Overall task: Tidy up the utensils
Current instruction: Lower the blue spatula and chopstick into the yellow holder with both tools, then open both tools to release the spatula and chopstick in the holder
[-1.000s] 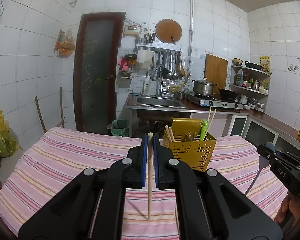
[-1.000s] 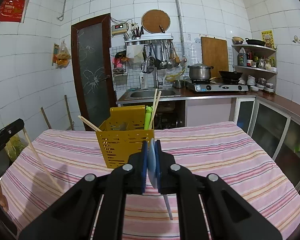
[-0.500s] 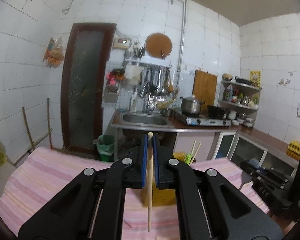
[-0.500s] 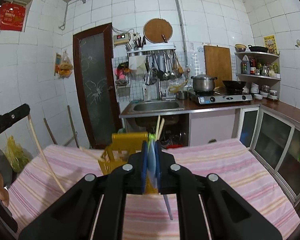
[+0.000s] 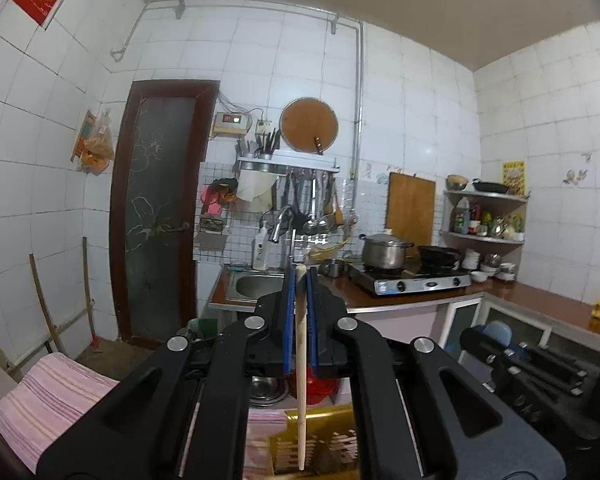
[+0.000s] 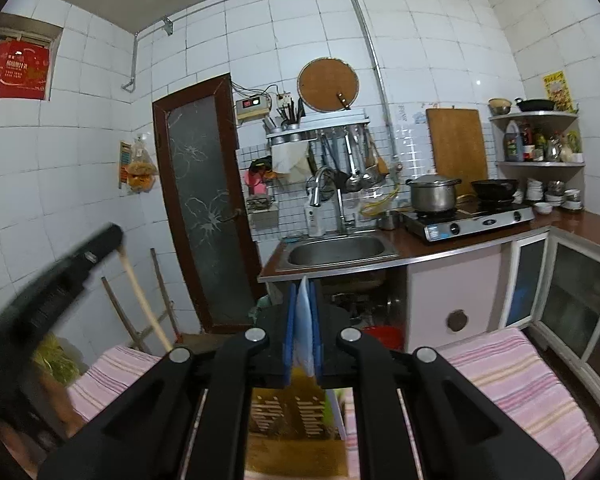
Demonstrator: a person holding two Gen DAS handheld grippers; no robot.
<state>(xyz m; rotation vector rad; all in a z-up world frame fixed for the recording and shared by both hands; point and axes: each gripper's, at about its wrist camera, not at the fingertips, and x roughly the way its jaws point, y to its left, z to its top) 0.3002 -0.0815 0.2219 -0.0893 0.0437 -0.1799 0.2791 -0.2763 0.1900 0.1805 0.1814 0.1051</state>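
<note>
We look over a table (image 6: 512,364) covered in pink striped cloth, standing in a white-tiled kitchen with a steel sink (image 6: 340,249), a gas stove (image 6: 472,222) carrying a lidded pot (image 6: 432,194), a dark glass door (image 6: 206,208) and corner shelves (image 6: 540,140). The yellow utensil holder (image 5: 320,440) sits on the cloth right below both tools, its rim at the bottom edge of each view.

Our left gripper (image 5: 300,308) pinches a wooden chopstick (image 5: 301,380) upright, with the lower tip hanging over the holder's opening. Our right gripper (image 6: 303,324) is clamped on the pale blue handle of a spoon (image 6: 304,320), which points down toward the holder.

A second ago the holder stood ahead of us at the middle of the table and most of the cloth showed; now both tools sit higher and closer, the holder has slid under them, and wall and ceiling fill the views
</note>
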